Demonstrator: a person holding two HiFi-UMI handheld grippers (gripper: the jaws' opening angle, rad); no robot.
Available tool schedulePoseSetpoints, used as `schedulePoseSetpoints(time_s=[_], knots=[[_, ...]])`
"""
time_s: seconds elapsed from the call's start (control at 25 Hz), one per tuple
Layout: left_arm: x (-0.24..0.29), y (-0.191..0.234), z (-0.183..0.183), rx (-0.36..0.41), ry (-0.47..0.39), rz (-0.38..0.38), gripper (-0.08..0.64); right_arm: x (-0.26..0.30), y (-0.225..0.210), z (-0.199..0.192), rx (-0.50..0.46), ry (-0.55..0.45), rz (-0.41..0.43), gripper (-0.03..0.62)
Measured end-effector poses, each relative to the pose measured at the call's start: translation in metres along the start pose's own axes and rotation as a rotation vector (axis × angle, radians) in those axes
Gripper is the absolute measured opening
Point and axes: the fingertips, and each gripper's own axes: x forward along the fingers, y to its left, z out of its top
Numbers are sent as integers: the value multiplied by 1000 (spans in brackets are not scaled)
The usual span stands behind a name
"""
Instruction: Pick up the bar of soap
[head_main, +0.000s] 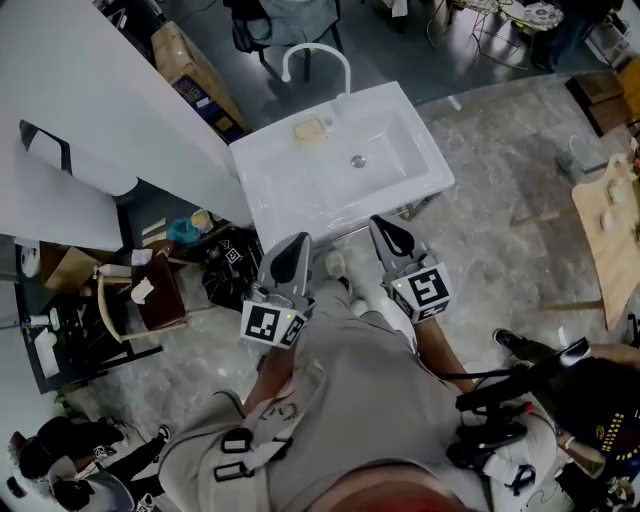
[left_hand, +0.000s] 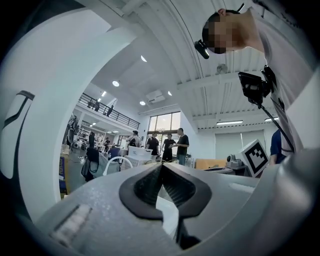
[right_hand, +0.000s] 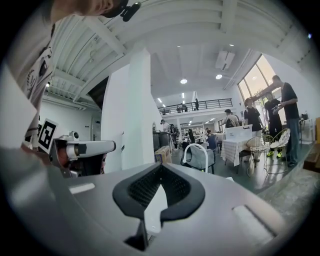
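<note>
A pale yellow bar of soap (head_main: 308, 129) lies on the back left ledge of a white sink (head_main: 285, 195), near the white arched faucet (head_main: 316, 52). My left gripper (head_main: 295, 243) hovers just short of the sink's front edge, jaws shut with nothing between them. Beside it my right gripper (head_main: 387, 227) reaches the same edge, shut and empty too. In the left gripper view the left gripper (left_hand: 161, 168) has its dark pads meeting at the tips. The right gripper (right_hand: 160, 168) shows the same in the right gripper view. The soap is hidden in both gripper views.
A white partition (head_main: 110, 100) stands left of the sink, with a cardboard box (head_main: 190, 65) behind it. Bags and clutter (head_main: 140, 290) lie on the floor at left. A wooden table (head_main: 610, 230) is at the right edge. Several people stand far back (left_hand: 172, 145).
</note>
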Motion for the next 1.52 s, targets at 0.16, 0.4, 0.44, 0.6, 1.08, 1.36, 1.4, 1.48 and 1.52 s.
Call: schedulePoseSetpoints(time_s=[0.16, 0.4, 0.44, 0.6, 1.08, 1.36, 1.4, 1.48, 1.52], knots=[[24, 11, -3, -13, -4, -25, -6, 11, -24, 2, -2, 13, -38, 0], [61, 45, -4, -31, -16, -38, -6, 52, -50, 11, -15, 24, -44, 0], [67, 53, -4, -36, -19, -37, -6, 61, -54, 14, -15, 19, -44, 0], [90, 85, -2, -47, -29, -30, -6, 100, -61, 30, -24, -6, -17, 0], [130, 177, 11, -66, -80, 23, -6, 202, -55, 72, -78, -26, 47, 0], [128, 196, 16, -91, -108, 110, -6, 226, -52, 88, -90, -33, 92, 0], [128, 197, 17, -91, -107, 119, -6, 229, -51, 88, -83, -40, 109, 0], [129, 196, 21, -80, -108, 134, -3, 233, -49, 88, -81, -55, 139, 0], [129, 196, 24, -70, -110, 142, -3, 235, -49, 90, -84, -64, 153, 0]])
